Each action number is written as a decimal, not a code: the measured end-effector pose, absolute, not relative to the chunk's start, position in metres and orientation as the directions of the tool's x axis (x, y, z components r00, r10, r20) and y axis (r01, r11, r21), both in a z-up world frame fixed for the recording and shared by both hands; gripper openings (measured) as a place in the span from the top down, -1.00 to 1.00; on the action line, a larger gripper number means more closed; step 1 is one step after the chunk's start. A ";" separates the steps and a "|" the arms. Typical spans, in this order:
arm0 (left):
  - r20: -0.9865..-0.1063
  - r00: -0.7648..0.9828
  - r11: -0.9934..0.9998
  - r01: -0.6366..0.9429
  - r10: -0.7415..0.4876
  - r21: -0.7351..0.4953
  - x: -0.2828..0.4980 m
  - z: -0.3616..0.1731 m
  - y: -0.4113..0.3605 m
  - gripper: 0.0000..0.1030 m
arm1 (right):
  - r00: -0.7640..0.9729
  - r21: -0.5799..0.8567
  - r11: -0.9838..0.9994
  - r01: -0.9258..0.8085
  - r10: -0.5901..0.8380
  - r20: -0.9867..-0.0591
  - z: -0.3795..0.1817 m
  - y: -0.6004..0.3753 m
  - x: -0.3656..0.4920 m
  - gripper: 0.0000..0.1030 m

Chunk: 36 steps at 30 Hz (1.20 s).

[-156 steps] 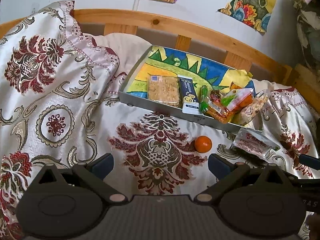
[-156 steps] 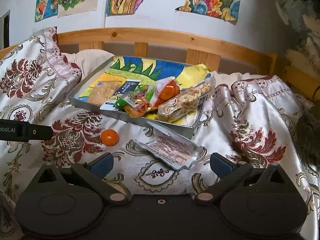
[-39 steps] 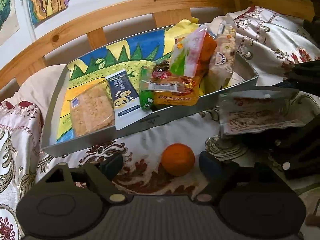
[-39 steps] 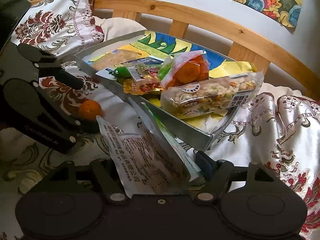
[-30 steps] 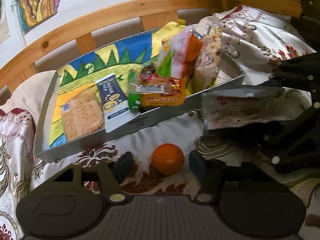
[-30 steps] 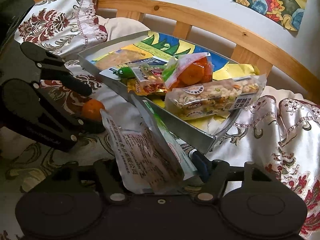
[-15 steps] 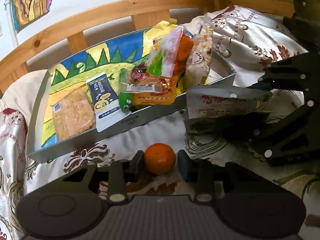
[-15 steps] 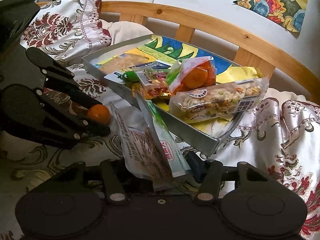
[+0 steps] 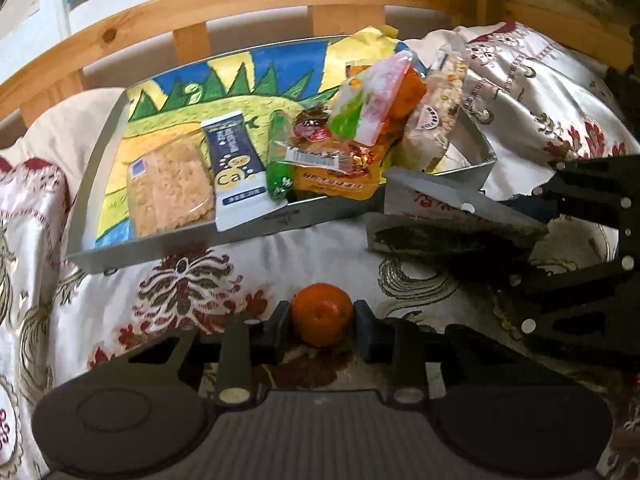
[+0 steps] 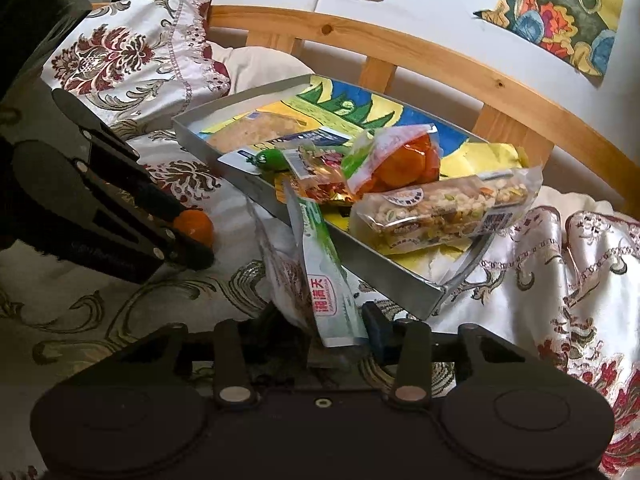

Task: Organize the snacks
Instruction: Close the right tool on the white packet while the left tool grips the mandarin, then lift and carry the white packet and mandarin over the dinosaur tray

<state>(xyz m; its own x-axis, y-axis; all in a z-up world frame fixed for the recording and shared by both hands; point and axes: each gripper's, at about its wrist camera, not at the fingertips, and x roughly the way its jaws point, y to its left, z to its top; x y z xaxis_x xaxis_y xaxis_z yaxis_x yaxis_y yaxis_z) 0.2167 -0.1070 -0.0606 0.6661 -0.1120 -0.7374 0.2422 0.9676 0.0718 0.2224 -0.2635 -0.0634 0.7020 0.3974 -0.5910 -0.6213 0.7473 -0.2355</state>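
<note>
A small orange rests on the patterned bedspread in front of a grey tray. My left gripper has its jaws closing, and both pads touch the orange's sides. The right wrist view shows the same orange at that gripper's tips. My right gripper is closing too, pinching a white-and-green snack packet that stands folded upright against the tray's near wall. In the left wrist view that packet hangs just above the bed. The tray holds a cracker pack, a blue bar and several other snacks.
A wooden headboard runs behind the tray, with drawings on the wall above it. A floral pillow lies at the tray's left. A nut bar leans over the tray's right end. Rumpled bedspread spreads to the right.
The left jaws have drawn in from both sides until they meet the orange. The right jaws have narrowed on the packet, which has folded and tipped more upright.
</note>
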 end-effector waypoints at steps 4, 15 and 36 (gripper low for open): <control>-0.742 0.663 0.973 0.222 -0.102 0.064 0.213 -0.058 -0.104 0.30 | 0.708 -0.245 0.735 -0.632 0.417 -0.570 -0.060 -0.260 0.216 0.25; -0.751 0.655 0.980 0.189 -0.085 0.054 0.201 -0.050 -0.095 0.30 | 0.739 -0.339 0.697 -0.631 0.407 -0.537 -0.059 -0.250 0.202 0.31; -0.714 0.697 0.994 0.112 -0.062 0.022 0.189 -0.020 -0.066 0.30 | 0.820 -0.425 0.704 -0.568 0.441 -0.365 -0.034 -0.243 0.167 0.35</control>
